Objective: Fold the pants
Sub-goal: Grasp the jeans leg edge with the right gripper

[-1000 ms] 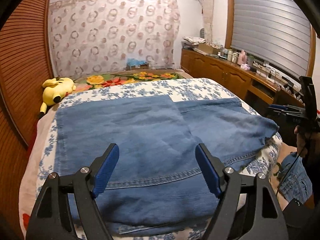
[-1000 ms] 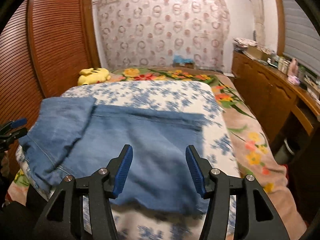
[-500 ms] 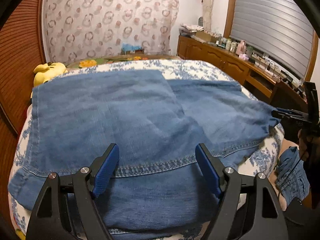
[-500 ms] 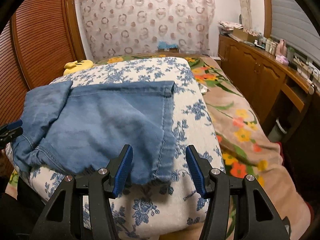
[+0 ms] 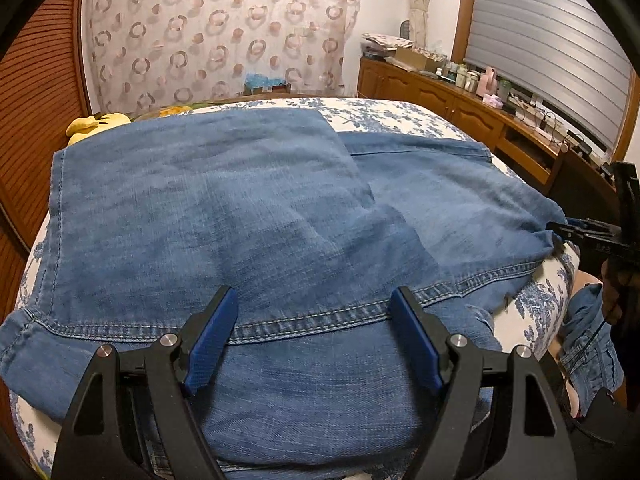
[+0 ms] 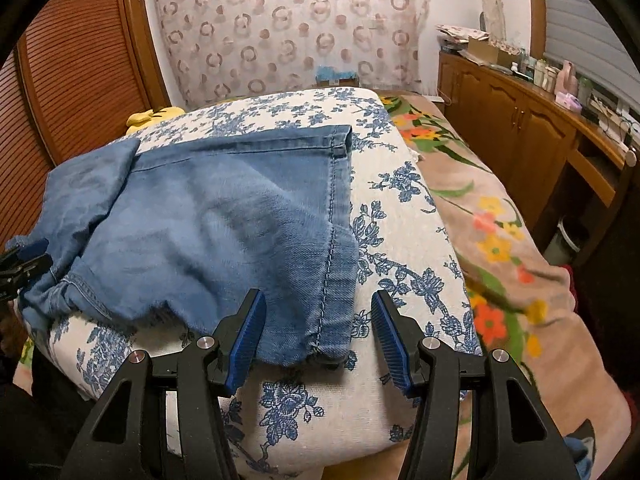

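Left wrist view showed the pants [image 5: 240,208] folded partly across the frame's middle; my left gripper [image 5: 312,336] and right gripper [image 6: 318,330] stood wide, empty, with further folds left.

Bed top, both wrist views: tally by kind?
Denim pants: 1
Yellow plush toy: 1
Blue-floral cover: 1
Flowered blanket: 1
Grippers, both open: 2, left, right
Total: 6

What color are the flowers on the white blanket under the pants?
Blue flowers on the white blanket, clearest in the right wrist view, beside the pants.
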The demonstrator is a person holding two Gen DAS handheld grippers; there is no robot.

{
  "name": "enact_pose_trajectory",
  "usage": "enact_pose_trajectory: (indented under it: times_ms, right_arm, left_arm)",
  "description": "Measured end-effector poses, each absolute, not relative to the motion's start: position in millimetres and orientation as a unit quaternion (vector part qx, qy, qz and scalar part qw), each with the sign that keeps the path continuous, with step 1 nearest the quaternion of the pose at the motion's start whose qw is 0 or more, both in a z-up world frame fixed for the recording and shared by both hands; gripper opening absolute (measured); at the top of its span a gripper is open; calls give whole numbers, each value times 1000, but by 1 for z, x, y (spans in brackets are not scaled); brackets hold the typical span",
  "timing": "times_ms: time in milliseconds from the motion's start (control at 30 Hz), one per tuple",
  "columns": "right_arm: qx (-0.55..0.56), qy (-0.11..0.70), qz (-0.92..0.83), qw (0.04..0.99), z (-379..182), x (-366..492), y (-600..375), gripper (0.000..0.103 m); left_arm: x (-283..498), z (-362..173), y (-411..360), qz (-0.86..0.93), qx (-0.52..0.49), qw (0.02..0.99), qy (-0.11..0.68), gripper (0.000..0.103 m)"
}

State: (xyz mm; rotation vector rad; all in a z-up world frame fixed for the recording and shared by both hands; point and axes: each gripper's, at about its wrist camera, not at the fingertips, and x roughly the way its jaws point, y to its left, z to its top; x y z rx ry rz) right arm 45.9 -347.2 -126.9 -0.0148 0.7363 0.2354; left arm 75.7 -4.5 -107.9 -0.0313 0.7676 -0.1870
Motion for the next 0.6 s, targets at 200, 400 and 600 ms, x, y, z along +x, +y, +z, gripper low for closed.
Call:
enact_pose_trajectory:
  times_ms: [200, 400, 600]
  right_arm:
    - [-46, 357, 118, 926, -124, 43, -339, 28]
    - [-34, 328, 147, 932, -98, 40, -341, 14]
    - [-34, 267, 205, 941, -45, 27, -312, 12]
  left_arm:
    - [73, -111, -5, -94, -14, 926, 366, 80]
    - [71, -107, -5, -101, -11, 922, 374, 80]
    - [66, -86, 5, -100, -18, 929, 355, 79]
